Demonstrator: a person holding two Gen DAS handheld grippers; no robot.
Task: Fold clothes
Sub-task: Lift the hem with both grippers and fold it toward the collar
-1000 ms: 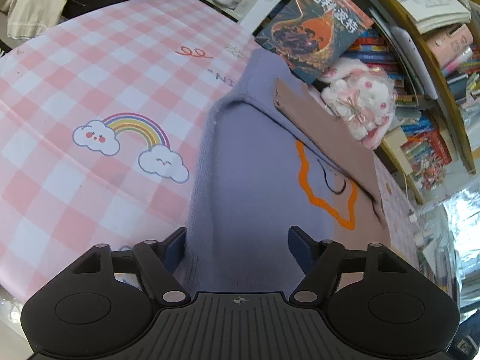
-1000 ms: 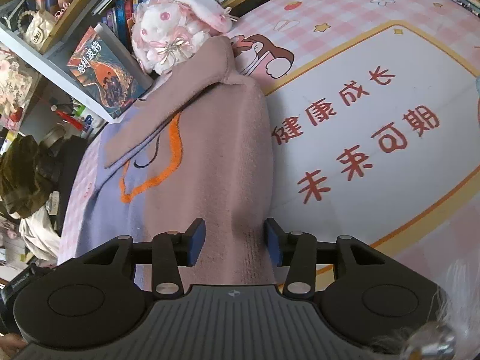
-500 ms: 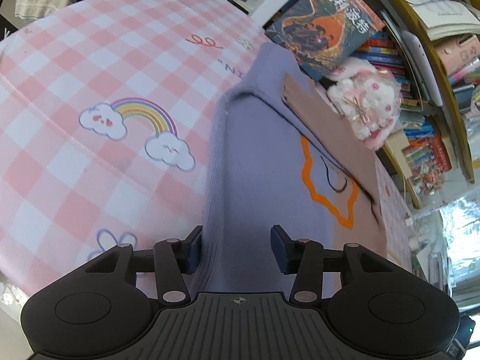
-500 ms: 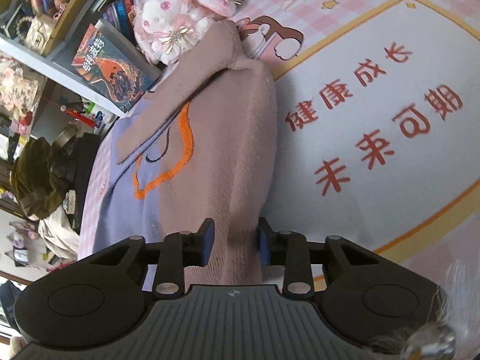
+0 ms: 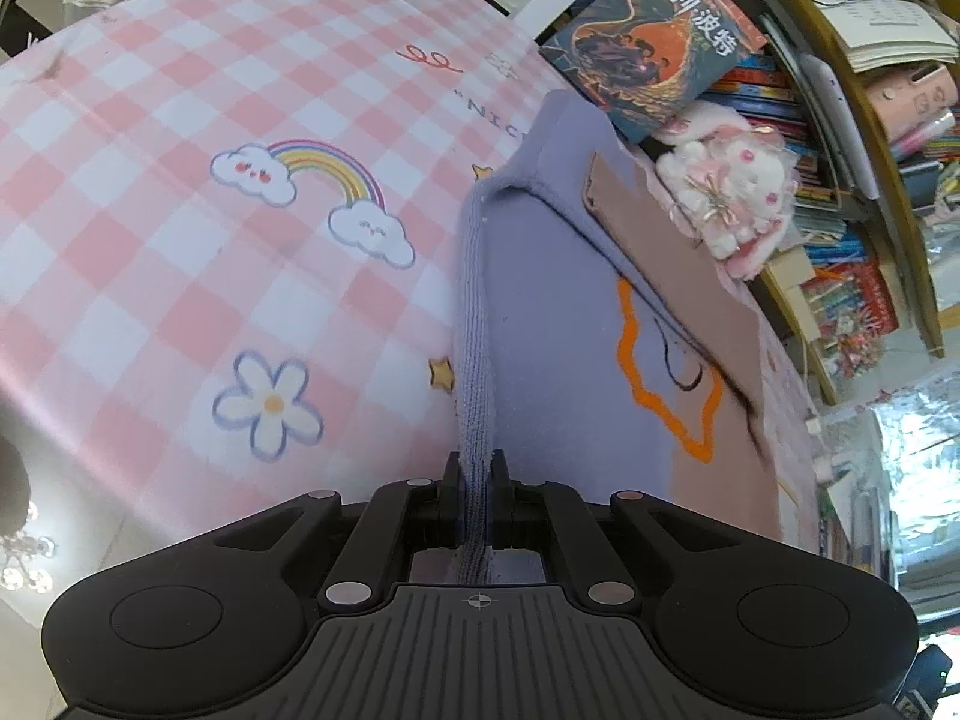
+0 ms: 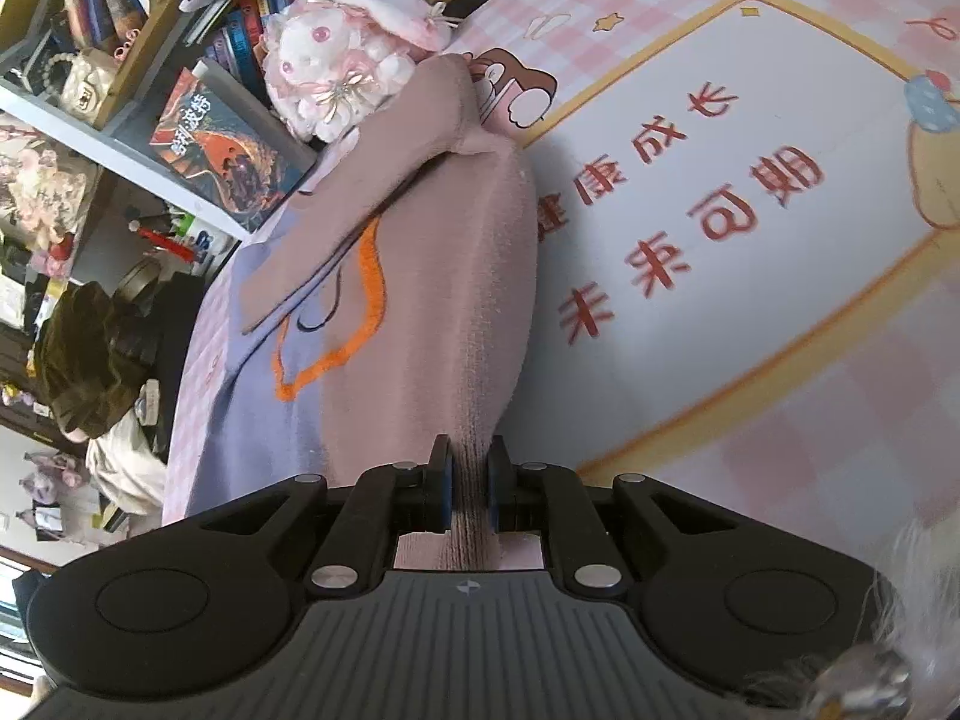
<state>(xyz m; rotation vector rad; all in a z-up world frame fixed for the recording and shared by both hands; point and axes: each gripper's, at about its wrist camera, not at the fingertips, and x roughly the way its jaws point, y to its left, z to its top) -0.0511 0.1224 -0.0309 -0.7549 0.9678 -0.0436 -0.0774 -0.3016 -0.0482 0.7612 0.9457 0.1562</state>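
Observation:
A two-tone sweater, lavender (image 5: pixel 552 324) on one half and dusty pink (image 6: pixel 432 300) on the other with an orange outline on the chest, lies on the pink checked table mat (image 5: pixel 180 192). Both sleeves are folded across its front. My left gripper (image 5: pixel 477 468) is shut on the ribbed hem at the lavender side. My right gripper (image 6: pixel 468 468) is shut on the hem at the pink side. The hem edge runs pinched between each pair of jaws.
A pink plush toy (image 6: pixel 342 72) and a propped book (image 5: pixel 654 54) sit at the far end of the sweater against a crowded bookshelf (image 5: pixel 852 138). Clutter and a dark bag (image 6: pixel 84 360) lie beyond the table's left edge. Printed mat (image 6: pixel 720 210) lies to the right.
Both grippers went from open around the sweater's hem to shut on it. The hem fabric is now bunched into a ridge between each pair of jaws.

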